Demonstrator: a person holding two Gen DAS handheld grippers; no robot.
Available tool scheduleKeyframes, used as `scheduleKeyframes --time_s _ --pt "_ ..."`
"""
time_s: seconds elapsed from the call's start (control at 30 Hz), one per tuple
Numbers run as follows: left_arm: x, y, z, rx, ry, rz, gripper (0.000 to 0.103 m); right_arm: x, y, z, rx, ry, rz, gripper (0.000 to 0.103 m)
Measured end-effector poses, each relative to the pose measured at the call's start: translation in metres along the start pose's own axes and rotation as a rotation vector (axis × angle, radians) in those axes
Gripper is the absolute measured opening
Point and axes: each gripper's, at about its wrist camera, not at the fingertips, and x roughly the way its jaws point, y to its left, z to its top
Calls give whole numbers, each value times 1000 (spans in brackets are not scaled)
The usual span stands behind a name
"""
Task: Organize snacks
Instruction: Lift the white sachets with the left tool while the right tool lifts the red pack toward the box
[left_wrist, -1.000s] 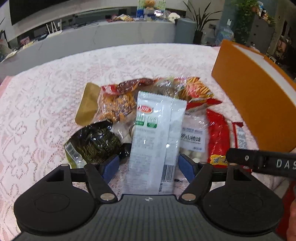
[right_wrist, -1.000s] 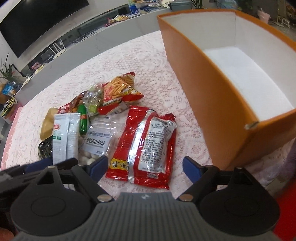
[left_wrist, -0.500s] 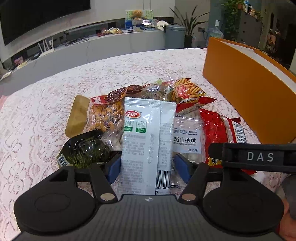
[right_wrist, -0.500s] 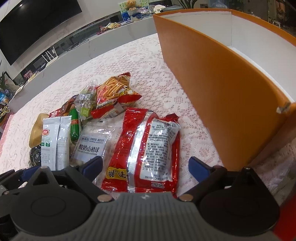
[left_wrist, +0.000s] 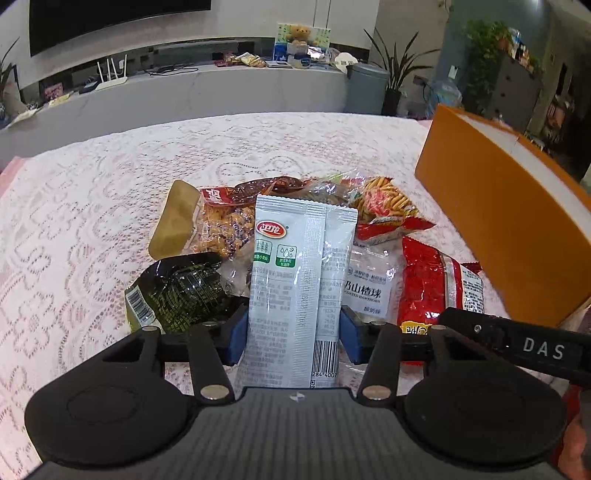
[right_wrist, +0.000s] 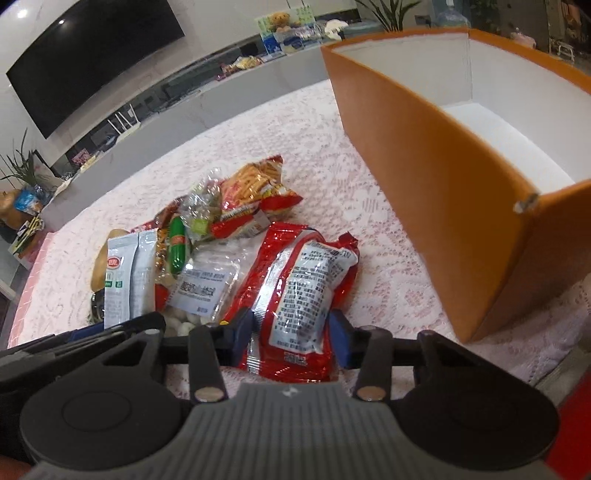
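Observation:
A tall white-grey snack packet (left_wrist: 295, 266) stands between the blue pads of my left gripper (left_wrist: 293, 339). The jaws are closing and both pads touch the packet's side edges. My right gripper (right_wrist: 290, 338) has its jaws closing on a red foil packet (right_wrist: 299, 280) with a grey label, and the foil bunches up between the pads. That red packet (left_wrist: 428, 284) lies just right of the white one, which shows in the right wrist view as well (right_wrist: 127, 280). An open orange box (right_wrist: 424, 177) with a white inside stands to the right.
More snacks lie heaped on the pink lace tablecloth (left_wrist: 92, 221): a dark green packet (left_wrist: 177, 291), a tan bag (left_wrist: 177, 225), a clear bag of white balls (left_wrist: 369, 284), an orange stick-snack bag (left_wrist: 384, 206), a green sausage (right_wrist: 176, 247). The orange box wall (left_wrist: 498, 221) rises at right.
Both pairs of jaws have narrowed from wide apart onto their packets. The red packet has crumpled between the right pads. Neither hand has shifted much.

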Motion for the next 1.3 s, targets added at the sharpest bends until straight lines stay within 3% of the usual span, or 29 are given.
scheduleKeyframes --time_s 0.1,0.13,0.17,0.27,0.37,0.47,0.57,0.63,0.73,0.8,0.9,1.3 --pt "-5 0 -2 -18 6 -22 57 -10 -1 -1 -7 -6 31 39" --pt "-7 1 -3 -32 12 -30 57 -13 1 -1 -18 -5 35 23" --pt "-9 2 -4 -50 14 -40 57 -16 1 -1 -28 1 43 22" --pt "-15 4 -7 -102 22 -75 57 -23 1 -3 -64 30 65 21" --pt "-15 1 -12 -112 60 -44 57 -22 0 -4 -78 67 73 21" --pt "-13 0 -18 -109 98 -21 57 -19 7 -10 -161 164 100 22" --pt "-12 5 -19 -132 103 -8 57 -20 4 -14 -154 158 67 33" --pt "-13 9 -19 -154 91 2 57 -20 2 -10 -128 140 52 61" --pt "-13 14 -18 -183 81 11 57 -17 2 -6 -90 109 18 74" --pt "-14 18 -17 -203 75 13 57 -6 7 -1 -62 135 5 83" --pt "-16 22 -16 -222 61 15 57 7 12 0 -53 168 -4 86" --pt "-11 31 -14 -252 64 37 57 24 44 -14 -221 113 -78 100"
